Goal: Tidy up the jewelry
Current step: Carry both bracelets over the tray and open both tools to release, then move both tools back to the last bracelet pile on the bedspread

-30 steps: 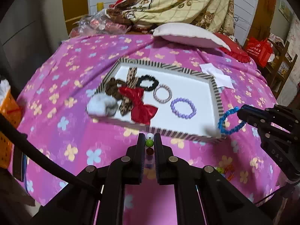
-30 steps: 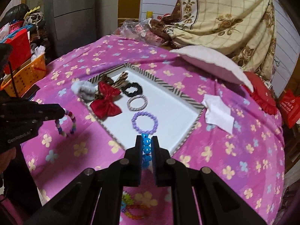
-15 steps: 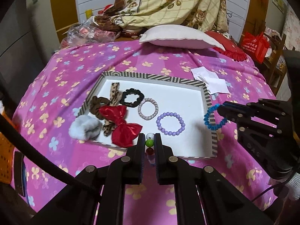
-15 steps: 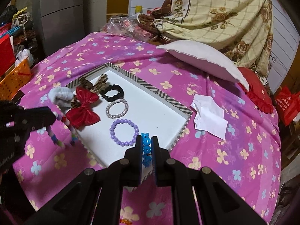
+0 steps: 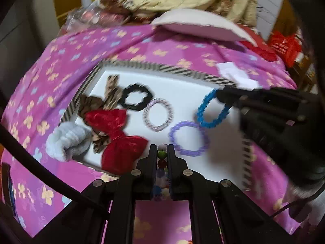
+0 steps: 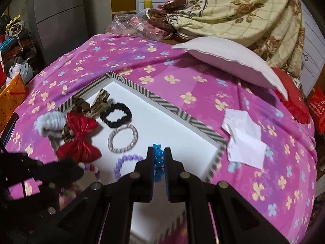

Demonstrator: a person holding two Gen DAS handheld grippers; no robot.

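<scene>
1. Bed cover (image 6: 182, 65): pink w/ flower print, spread under everything; big off-white pillow (image 6: 229, 61) at far edge, cream floral blanket (image 6: 233, 6) heaped behind it.
2. Tray (image 6: 168, 105): striped rim, white floor, sits mid-bed. White paper (image 6: 243, 138) lies on the cover just outside its right rim.
3. My right gripper (image 6: 158, 158): jaws nearly closed, pinching the blue bead bracelet (image 6: 158, 156). From the left cam that bracelet (image 5: 213, 109) hangs as an open loop off my right tips, over the tray's white floor, near its right side, just beside the purple one. Can't tell if the loop touches the floor.
4. My left gripper (image 5: 162, 156): jaws narrow, clamped on a multi-colour bead bracelet (image 5: 162, 154); white, green, red beads stacked betw. the pads. In the right cam it dangles off my left tips (image 6: 91, 168) over the tray's near-left edge.
5. Red bow (image 6: 79, 140): in tray, left side, overlapping the leopard-print ties (image 6: 97, 103).
6. Grey-white fluffy scrunchie (image 6: 50, 124): draped on the tray's left rim, touching the bow.
7. Black scrunchie (image 6: 116, 114): flat in tray, right of the leopard ties.
8. Silvery-pink hair band (image 6: 123, 138): flat in tray, just next to black scrunchie.
9. Purple bead bracelet (image 5: 189, 138): flat in tray, nearest my left tips.
</scene>
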